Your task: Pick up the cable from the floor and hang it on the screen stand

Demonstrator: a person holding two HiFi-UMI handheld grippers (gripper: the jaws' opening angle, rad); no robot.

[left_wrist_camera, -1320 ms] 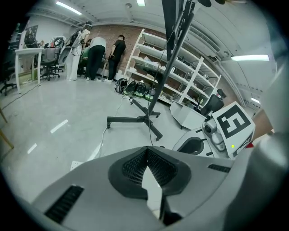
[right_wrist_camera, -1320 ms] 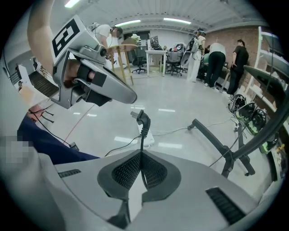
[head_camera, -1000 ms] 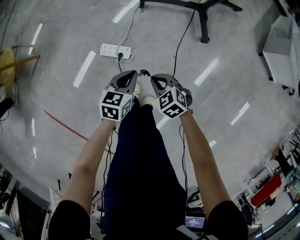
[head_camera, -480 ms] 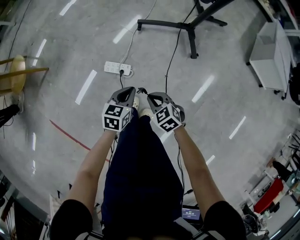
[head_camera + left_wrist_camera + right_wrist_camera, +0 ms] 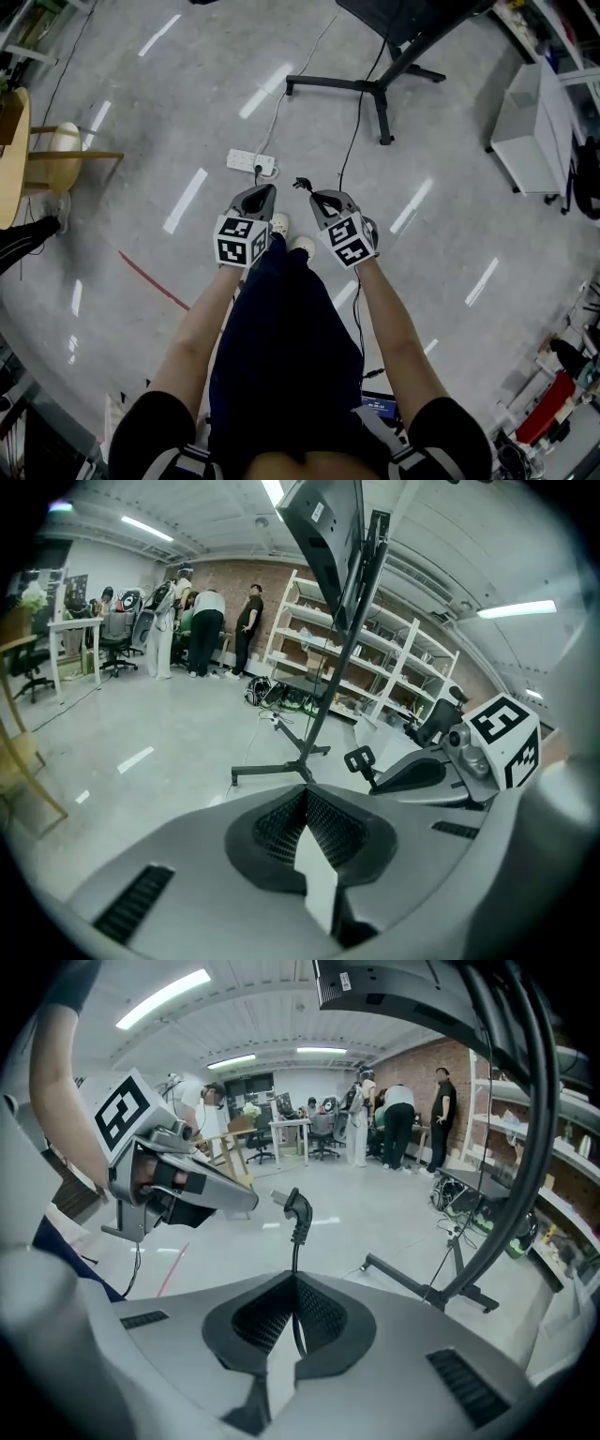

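Out ahead of the person's knees, over the grey floor [image 5: 141, 122], the two tongs are held side by side, near each other but not touching. The right tongs [image 5: 314, 194] are closed on the cable [image 5: 302, 184]: in the right gripper view the black lead runs up through the shut jaws of the right tongs [image 5: 293, 1283], and its plug end [image 5: 297, 1211] stands nearly upright just above the tips. The left tongs [image 5: 265, 190] have their jaws pressed together with nothing between them, which the left gripper view shows plainly [image 5: 305, 799].

Farther ahead the black screen stand [image 5: 375, 86] rests on the floor, well apart from both tongs. Its slanted pole [image 5: 328, 686] carries a dark screen [image 5: 328, 527] that looms over both gripper views. A white power strip [image 5: 251, 161] lies on the floor between the left tongs and the stand's base, with a plug seated in it. Several people [image 5: 202, 630] stand far off beside white shelving [image 5: 375, 658]
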